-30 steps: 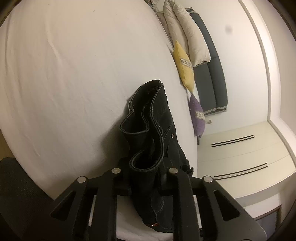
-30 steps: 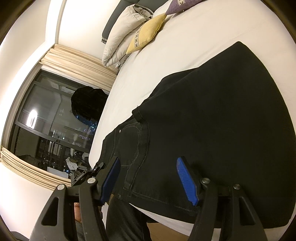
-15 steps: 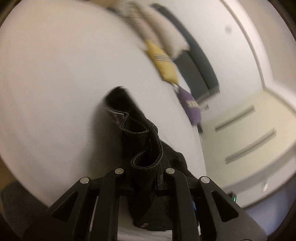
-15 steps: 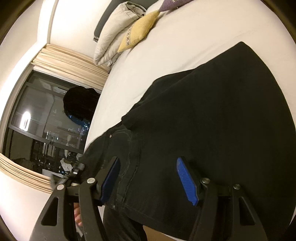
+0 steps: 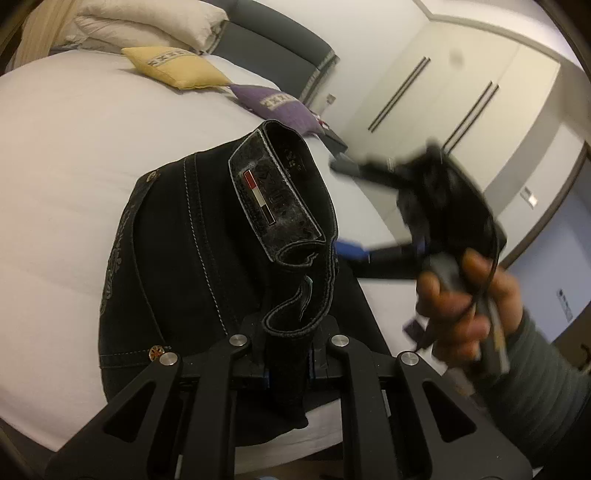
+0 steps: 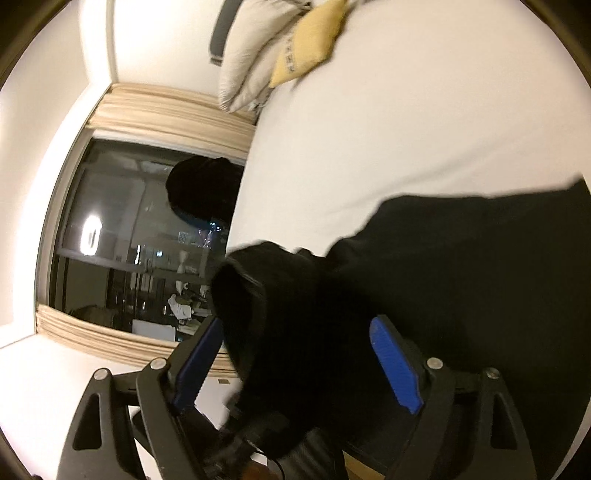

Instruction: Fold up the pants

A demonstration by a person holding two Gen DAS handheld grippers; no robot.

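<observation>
Black denim pants (image 5: 207,254) lie on a white bed (image 5: 55,177). My left gripper (image 5: 288,365) is shut on the waistband, which stands up in a fold with its leather label (image 5: 273,206) facing me. In the right wrist view the pants (image 6: 443,280) spread across the bed, and my right gripper (image 6: 295,354) is open with its blue pads (image 6: 395,365) on either side of a raised bunch of cloth. The right gripper (image 5: 354,210) also shows blurred in the left wrist view, held by a hand.
A yellow cushion (image 5: 177,68), a purple cushion (image 5: 280,105) and white pillows (image 5: 147,29) lie at the bed's head. White wardrobe doors (image 5: 461,85) stand beyond. A dark window (image 6: 140,251) with beige curtains is at the bed's left side.
My left gripper has swung round with the waistband, so the label and the right hand now show. My right gripper has moved closer to the raised waistband.
</observation>
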